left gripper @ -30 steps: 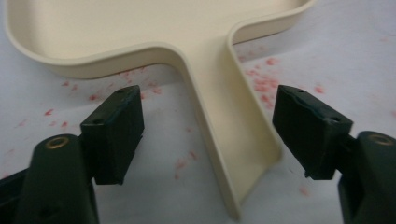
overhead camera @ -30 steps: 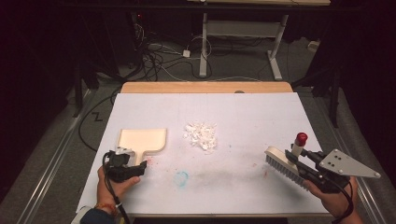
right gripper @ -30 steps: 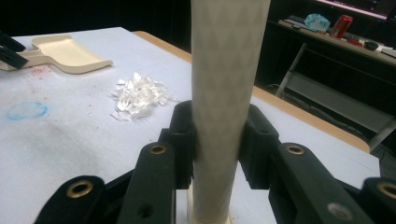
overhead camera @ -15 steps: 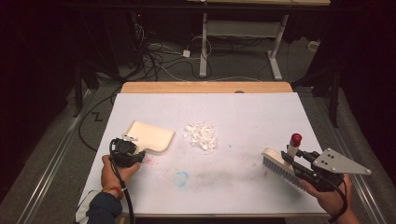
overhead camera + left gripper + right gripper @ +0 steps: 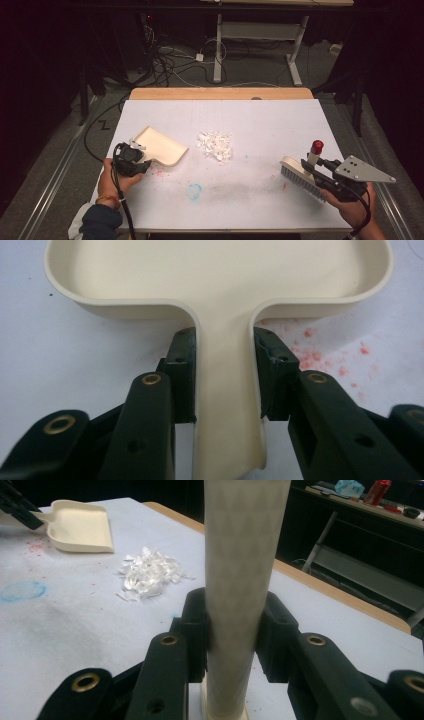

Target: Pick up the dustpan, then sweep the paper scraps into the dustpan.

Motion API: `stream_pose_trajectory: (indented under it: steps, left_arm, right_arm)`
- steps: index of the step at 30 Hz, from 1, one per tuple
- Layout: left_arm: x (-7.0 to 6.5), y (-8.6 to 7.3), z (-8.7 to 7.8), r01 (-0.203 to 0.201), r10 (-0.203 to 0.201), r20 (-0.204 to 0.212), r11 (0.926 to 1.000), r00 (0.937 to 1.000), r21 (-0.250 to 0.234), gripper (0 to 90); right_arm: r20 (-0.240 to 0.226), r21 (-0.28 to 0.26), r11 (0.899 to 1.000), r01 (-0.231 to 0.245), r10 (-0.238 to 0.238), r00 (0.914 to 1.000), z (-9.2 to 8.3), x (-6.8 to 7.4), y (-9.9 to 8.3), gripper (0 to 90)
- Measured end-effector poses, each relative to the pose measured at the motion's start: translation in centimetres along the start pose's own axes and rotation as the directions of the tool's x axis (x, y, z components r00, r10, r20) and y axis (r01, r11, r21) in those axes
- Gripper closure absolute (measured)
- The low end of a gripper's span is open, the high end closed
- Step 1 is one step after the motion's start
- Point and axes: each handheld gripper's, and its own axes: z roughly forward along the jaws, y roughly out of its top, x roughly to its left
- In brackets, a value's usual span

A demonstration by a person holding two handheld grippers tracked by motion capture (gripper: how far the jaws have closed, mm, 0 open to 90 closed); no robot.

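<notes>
A cream dustpan (image 5: 161,145) lies on the white table at the left, its open mouth turned toward the pile. My left gripper (image 5: 131,159) is shut on the dustpan's handle (image 5: 226,390), both jaws pressed against its sides. A small pile of white shreds (image 5: 216,144) sits near the table's middle; the same pile of shreds (image 5: 146,573) lies beyond the brush handle in the right gripper view. My right gripper (image 5: 320,172) is shut on the pale handle (image 5: 239,580) of a brush (image 5: 299,177) with a red cap (image 5: 317,146), held at the right side, bristles near the table.
The table top (image 5: 260,120) carries a blue ring stain (image 5: 194,190), red specks (image 5: 320,357) by the dustpan and a grey smear (image 5: 240,189). A wooden edge (image 5: 220,93) runs along the far side. Cables and desk legs (image 5: 218,45) lie on the floor beyond.
The dustpan has swung clockwise in my left gripper, so its mouth now faces the shreds. The brush in my right gripper has shifted slightly down and left.
</notes>
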Motion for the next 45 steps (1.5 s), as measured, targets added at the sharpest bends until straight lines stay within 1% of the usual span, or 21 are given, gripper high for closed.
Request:
stream_pose_trajectory:
  steps: [1, 2, 4, 5, 8, 9, 10, 11, 15, 16, 18, 21, 23, 25, 28, 33, 34, 36, 41, 43, 45]
  left_arm:
    - [0.0, -0.1, -0.5, -0.024, 0.024, 0.018, 0.9996, 0.9995, 0.015, 63.7]
    - [-0.1, -0.2, -0.8, -0.05, 0.05, 0.021, 0.9986, 0.9985, 0.014, 63.7]
    - [-0.3, -0.2, -1.0, -0.06, 0.06, 0.029, 0.998, 0.9978, 0.019, 63.7]
    - [-0.6, -0.2, -1.4, -0.089, 0.087, 0.045, 0.9958, 0.9951, 0.023, 63.7]
    - [-1.2, -0.1, -1.8, -0.128, 0.127, 0.056, 0.9914, 0.9904, 0.027, 63.7]
    - [-1.5, -0.1, -2.0, -0.149, 0.147, 0.062, 0.9885, 0.9872, 0.028, 63.7]
    - [-1.5, -0.1, -2.0, -0.149, 0.147, 0.062, 0.9885, 0.9872, 0.028, 63.7]
    - [-2.0, 0.0, -2.1, -0.169, 0.167, 0.082, 0.9851, 0.9826, 0.028, 63.7]
    - [-2.7, 0.2, -2.2, -0.201, 0.197, 0.11, 0.9792, 0.9743, 0.03, 63.7]
    - [-2.7, 0.2, -2.2, -0.201, 0.197, 0.11, 0.9792, 0.9743, 0.03, 63.7]
    - [-3.0, 0.4, -2.2, -0.22, 0.212, 0.136, 0.9748, 0.9677, 0.04, 63.7]
    - [-3.0, 0.5, -2.2, -0.238, 0.228, 0.167, 0.9702, 0.9593, 0.045, 63.7]
    - [-3.1, 0.6, -2.2, -0.242, 0.231, 0.168, 0.9693, 0.9584, 0.046, 63.7]
    - [-3.2, 0.7, -2.2, -0.25, 0.239, 0.176, 0.967, 0.9551, 0.048, 63.7]
    - [-3.3, 0.8, -2.2, -0.262, 0.25, 0.178, 0.964, 0.9519, 0.047, 63.6]
    - [-3.4, 0.9, -2.1, -0.268, 0.255, 0.18, 0.9624, 0.9498, 0.047, 63.6]
    - [-3.5, 0.9, -2.0, -0.276, 0.262, 0.188, 0.96, 0.9465, 0.049, 63.6]
    - [-3.6, 1.0, -2.0, -0.278, 0.264, 0.192, 0.9595, 0.9453, 0.049, 63.6]
    - [-3.9, 1.1, -1.7, -0.285, 0.27, 0.198, 0.9572, 0.9424, 0.052, 63.6]
    - [-3.9, 1.1, -1.7, -0.281, 0.266, 0.203, 0.9584, 0.9426, 0.051, 63.6]
    - [-3.9, 1.1, -1.7, -0.278, 0.262, 0.204, 0.9592, 0.9431, 0.052, 63.6]
  right_arm:
    - [0.004, 0.0, 1.0, -0.005, 0.005, 1.0, 0.0, -0.1, 0.0, 70.6]
    - [0.007, -0.001, 1.0, -0.005, 0.005, 1.0, 0.1, -0.1, 0.0, 70.5]
    - [0.012, -0.002, 1.0, -0.008, 0.008, 0.9999, 0.1, -0.2, -0.1, 70.6]
    - [0.02, -0.006, 1.0, -0.012, 0.012, 0.9997, 0.2, -0.4, -0.1, 70.6]
    - [0.027, -0.011, 1.0, -0.018, 0.019, 0.9995, 0.4, -0.6, 0.0, 70.6]
    - [0.027, -0.014, 1.0, -0.021, 0.021, 0.9994, 0.5, -0.7, 0.1, 70.7]
    - [0.028, -0.018, 1.0, -0.018, 0.018, 0.9994, 0.7, -0.8, 0.1, 70.7]
    - [0.028, -0.019, 1.0, -0.02, 0.021, 0.9994, 0.8, -0.9, 0.2, 70.7]
    - [0.037, -0.017, 1.0, -0.022, 0.022, 0.9991, 1.4, -1.1, 0.5, 70.7]
    - [0.037, -0.017, 1.0, -0.022, 0.022, 0.9991, 1.4, -1.1, 0.5, 70.7]
    - [0.035, -0.005, 1.0, -0.027, 0.027, 0.999, 2.0, -1.1, 0.5, 70.6]
    - [0.056, 0.004, 1.0, -0.019, 0.019, 0.9982, 2.6, -1.3, 0.5, 70.7]
    - [0.068, 0.008, 1.0, -0.026, 0.026, 0.9973, 3.2, -1.7, 0.5, 70.7]
    - [0.07, 0.006, 0.999, -0.044, 0.044, 0.9966, 3.8, -2.2, 0.6, 70.7]
    - [0.084, -0.003, 0.999, -0.04, 0.04, 0.9956, 4.9, -2.8, 1.1, 70.7]
    - [0.113, -0.014, 0.998, -0.063, 0.064, 0.9916, 7.4, -3.9, 1.8, 70.7]
    - [0.113, -0.009, 0.998, -0.066, 0.067, 0.9913, 8.0, -4.0, 1.9, 70.7]
    - [0.122, -0.009, 0.998, -0.062, 0.062, 0.9906, 8.9, -4.1, 2.3, 70.7]
    - [0.104, -0.022, 0.997, -0.07, 0.072, 0.992, 11.4, -4.2, 3.8, 70.7]
    - [0.09, -0.032, 0.996, -0.089, 0.092, 0.9917, 12.5, -4.0, 4.5, 70.7]
    - [0.081, -0.029, 0.995, -0.091, 0.093, 0.9924, 13.8, -3.7, 5.2, 70.7]
